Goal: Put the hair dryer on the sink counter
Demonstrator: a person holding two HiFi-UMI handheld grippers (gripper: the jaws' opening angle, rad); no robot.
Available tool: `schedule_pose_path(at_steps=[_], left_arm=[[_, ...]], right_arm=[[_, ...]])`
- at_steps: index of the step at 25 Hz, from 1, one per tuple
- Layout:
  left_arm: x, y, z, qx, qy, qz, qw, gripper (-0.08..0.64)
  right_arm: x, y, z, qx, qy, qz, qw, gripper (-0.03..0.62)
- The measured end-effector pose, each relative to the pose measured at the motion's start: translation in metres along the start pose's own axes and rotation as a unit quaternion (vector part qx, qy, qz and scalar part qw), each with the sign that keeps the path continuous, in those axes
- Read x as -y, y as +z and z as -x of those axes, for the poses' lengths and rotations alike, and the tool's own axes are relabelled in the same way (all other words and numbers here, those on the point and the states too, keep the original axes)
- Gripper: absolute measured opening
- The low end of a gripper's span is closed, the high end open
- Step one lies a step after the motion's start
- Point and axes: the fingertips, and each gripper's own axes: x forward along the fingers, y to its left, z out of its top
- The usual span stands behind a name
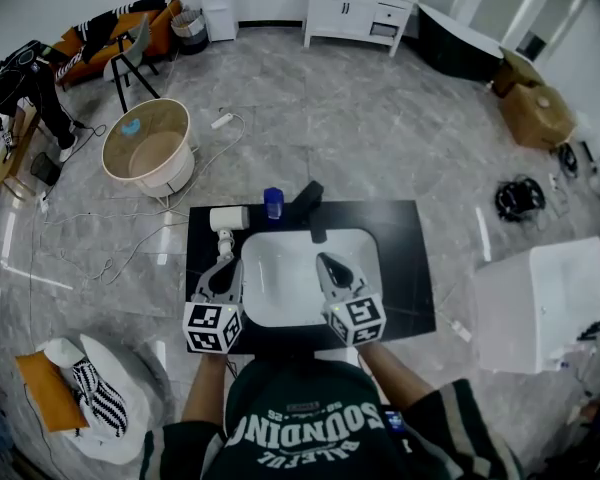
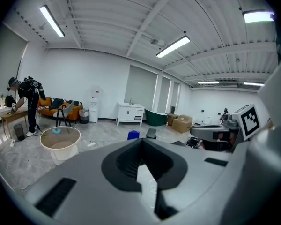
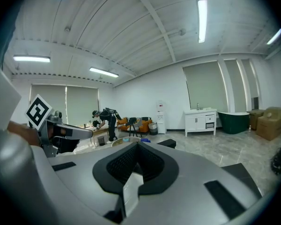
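Note:
A white hair dryer (image 1: 228,218) lies on the back-left part of the black sink counter (image 1: 405,268), its handle pointing toward me. My left gripper (image 1: 223,260) hovers just in front of that handle with its jaws shut and nothing held; whether it touches the handle I cannot tell. My right gripper (image 1: 326,261) hangs over the white basin (image 1: 280,283), jaws shut and empty. In both gripper views the jaws (image 2: 143,172) (image 3: 131,186) meet and hide the hair dryer.
A blue bottle (image 1: 273,203) and a black faucet (image 1: 308,196) stand behind the basin. A round beige tub (image 1: 150,148) and floor cables (image 1: 130,238) lie to the left, a white box (image 1: 540,303) to the right. A person (image 2: 25,102) bends over a far table.

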Motion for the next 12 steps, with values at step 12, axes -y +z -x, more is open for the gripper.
schedule_pose_path(at_steps=[12], left_arm=[[-0.015,-0.006,-0.007,-0.002,0.012,0.019,0.9997,0.0]], right_arm=[[0.005,-0.002,-0.011,0.0,-0.002,-0.009,1.0,-0.002]])
